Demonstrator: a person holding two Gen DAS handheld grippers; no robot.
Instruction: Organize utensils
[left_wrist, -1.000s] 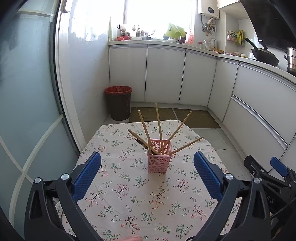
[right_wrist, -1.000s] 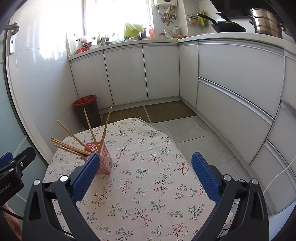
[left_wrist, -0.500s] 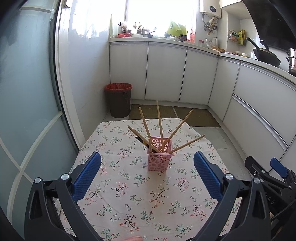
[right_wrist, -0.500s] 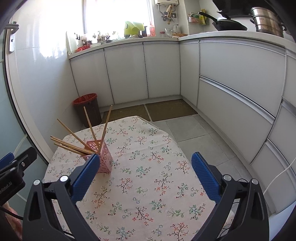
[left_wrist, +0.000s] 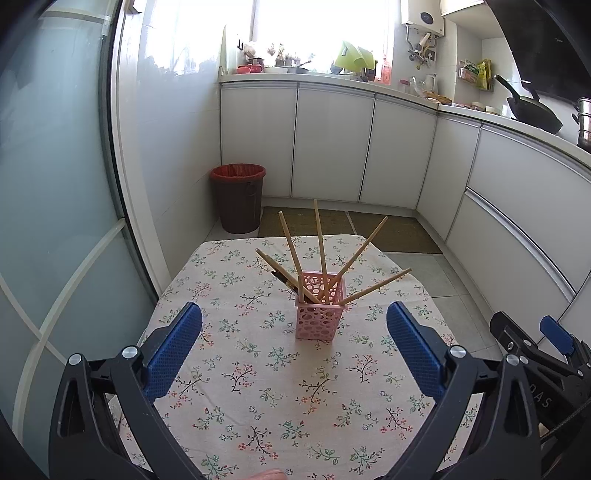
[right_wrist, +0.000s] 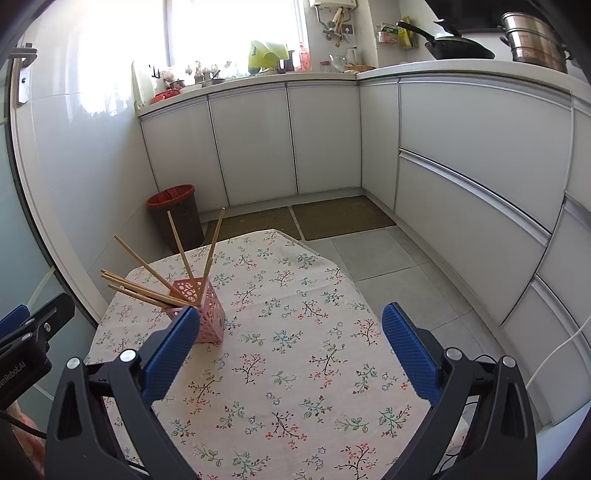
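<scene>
Both grippers, left (left_wrist: 293, 345) and right (right_wrist: 286, 347), gape wide and empty; knocking the splayed chopsticks (left_wrist: 320, 251) could topple the light holder (left_wrist: 318, 315)

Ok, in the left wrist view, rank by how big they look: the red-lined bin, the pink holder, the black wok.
Largest to smallest, as seen:
1. Red-lined bin
2. Pink holder
3. Black wok
The holder and wok look close in size. The holder also sits nearest the camera, so true sizes are unsure.

The tablecloth (left_wrist: 280, 398) lies bare on all sides of the pink holder (left_wrist: 319, 314). Chopsticks (left_wrist: 320, 243) fan outward above its rim, obstructing approach from overhead and the left.
</scene>
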